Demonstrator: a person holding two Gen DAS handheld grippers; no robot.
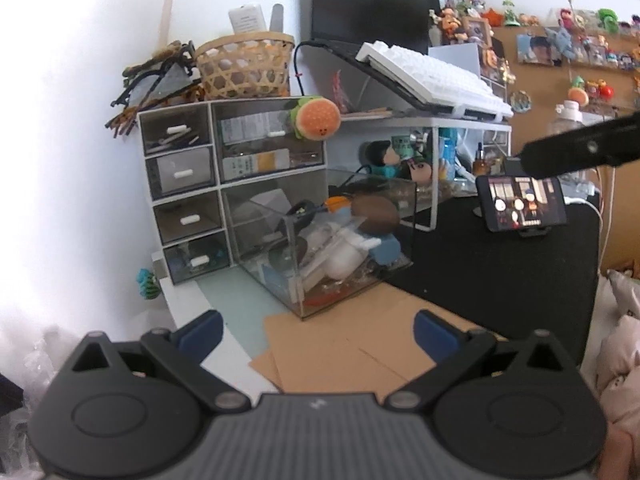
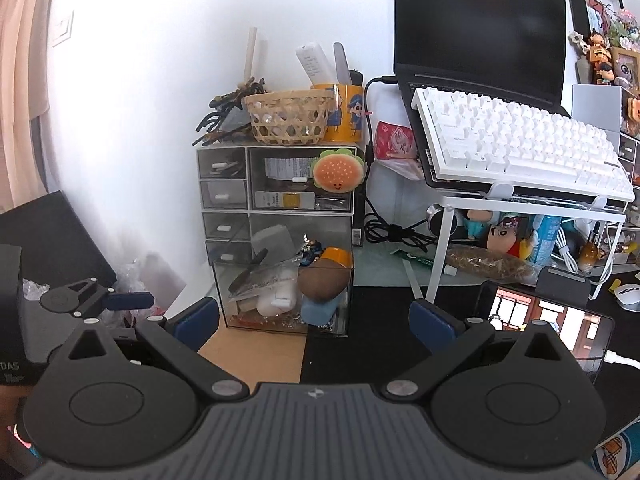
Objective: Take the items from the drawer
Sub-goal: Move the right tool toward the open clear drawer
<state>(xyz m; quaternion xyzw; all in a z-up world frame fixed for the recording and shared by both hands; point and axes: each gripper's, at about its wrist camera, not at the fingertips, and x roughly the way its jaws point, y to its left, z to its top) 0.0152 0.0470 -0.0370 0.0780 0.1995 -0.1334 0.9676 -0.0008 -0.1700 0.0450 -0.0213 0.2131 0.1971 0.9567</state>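
Note:
A clear acrylic drawer [image 1: 320, 264] stands pulled out of the white drawer organizer [image 1: 188, 192] on the desk. It also shows in the right wrist view [image 2: 280, 296]. It holds a brown round item [image 1: 376, 212], a white item [image 1: 344, 260], an orange item [image 1: 338, 202] and other small things. My left gripper [image 1: 318, 330] is open and empty, short of the drawer's front corner. My right gripper [image 2: 314, 318] is open and empty, just in front of the drawer. The left gripper [image 2: 96, 300] also appears at the left of the right wrist view.
A burger plush [image 2: 338, 170] hangs on the organizer; a woven basket [image 2: 288, 118] sits on top. A laptop [image 2: 476, 28] and white keyboard [image 2: 520, 136] rest on a white riser. A phone [image 1: 520, 202] plays video on the black mat. Cardboard sheets [image 1: 340, 344] lie on the desk.

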